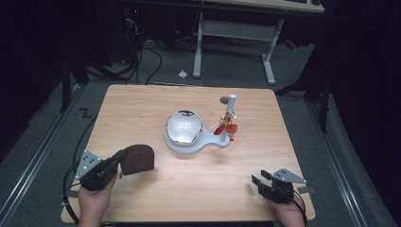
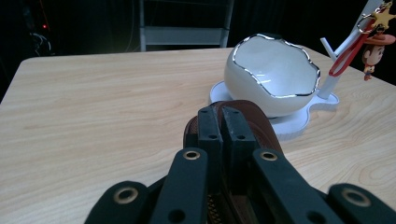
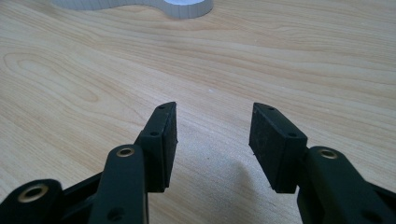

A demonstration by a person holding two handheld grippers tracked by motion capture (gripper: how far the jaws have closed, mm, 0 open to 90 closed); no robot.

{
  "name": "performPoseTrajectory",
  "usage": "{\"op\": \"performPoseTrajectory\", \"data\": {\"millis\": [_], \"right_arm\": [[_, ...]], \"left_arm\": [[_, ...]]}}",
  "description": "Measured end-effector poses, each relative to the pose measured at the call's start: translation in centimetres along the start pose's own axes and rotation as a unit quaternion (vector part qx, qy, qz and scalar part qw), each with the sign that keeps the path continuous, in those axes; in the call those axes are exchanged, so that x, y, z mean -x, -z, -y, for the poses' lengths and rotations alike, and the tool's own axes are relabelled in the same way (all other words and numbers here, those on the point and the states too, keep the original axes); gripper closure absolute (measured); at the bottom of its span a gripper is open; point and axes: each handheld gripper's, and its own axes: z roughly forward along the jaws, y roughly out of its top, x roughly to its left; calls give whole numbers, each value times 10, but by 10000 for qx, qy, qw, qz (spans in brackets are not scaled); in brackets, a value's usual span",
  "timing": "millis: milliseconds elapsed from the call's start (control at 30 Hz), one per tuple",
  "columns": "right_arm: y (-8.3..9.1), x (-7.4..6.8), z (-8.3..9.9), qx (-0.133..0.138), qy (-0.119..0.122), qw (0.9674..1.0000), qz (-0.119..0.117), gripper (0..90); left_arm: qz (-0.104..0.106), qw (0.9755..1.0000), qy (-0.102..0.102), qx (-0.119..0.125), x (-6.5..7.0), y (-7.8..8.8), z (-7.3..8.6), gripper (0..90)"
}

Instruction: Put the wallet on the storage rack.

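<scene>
A brown leather pouch (image 1: 138, 158) with a zipper is raised a little above the wooden table (image 1: 142, 109) at the front left. My left gripper (image 1: 120, 164) is shut on its near edge; in the left gripper view the jaws (image 2: 222, 114) pinch the pouch (image 2: 262, 127) from above. My right gripper (image 1: 261, 181) stands open near the front right edge, with nothing between its fingers (image 3: 212, 135). A white egg-shaped bowl (image 1: 184, 126) with a silver rim sits on a white stand (image 1: 182, 146) at the table's middle.
A white post (image 1: 230, 108) rises from the stand's right end and carries a red strap with a small cowboy figure keychain (image 1: 231, 127). A small dark disc (image 1: 223, 100) lies behind the post. Bare wood lies between the two grippers.
</scene>
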Motion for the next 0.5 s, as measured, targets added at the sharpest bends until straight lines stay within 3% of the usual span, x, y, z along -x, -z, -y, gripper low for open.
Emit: {"op": "performPoseTrajectory", "data": {"millis": [500], "right_arm": [[4,2,-1,21,98,9998,200,515]], "left_arm": [[113,9999,-19,4,18,-26,-30,875]]}}
